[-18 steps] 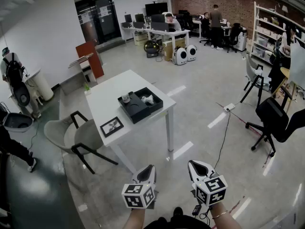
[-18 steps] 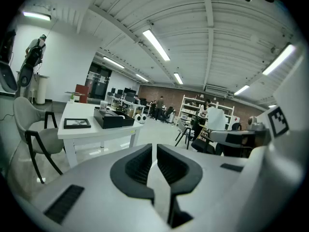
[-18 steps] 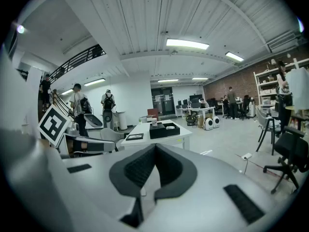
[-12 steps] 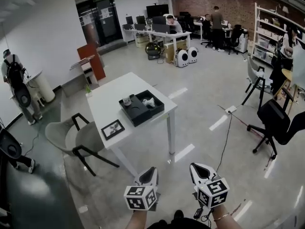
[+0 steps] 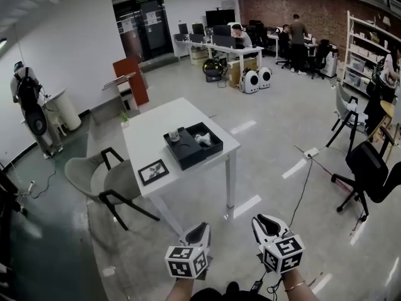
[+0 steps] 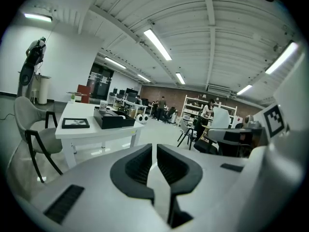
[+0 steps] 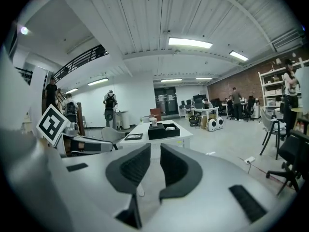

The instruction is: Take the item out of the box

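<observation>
The left hand-held gripper (image 5: 200,227), low in the frame, has its jaws together on nothing; the right hand-held gripper (image 5: 268,219) is slightly parted and empty. Both are well apart from the black box (image 5: 185,154) at centre, with the pale item (image 5: 203,140) in its right part. Jaws this narrow could shove the item or push the box off the desk's near edge. The white desk (image 5: 156,121) stands on a glossy office floor, with 1 grey chair (image 5: 94,177) at left

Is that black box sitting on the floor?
No, the black box sits on top of the white table.
</observation>
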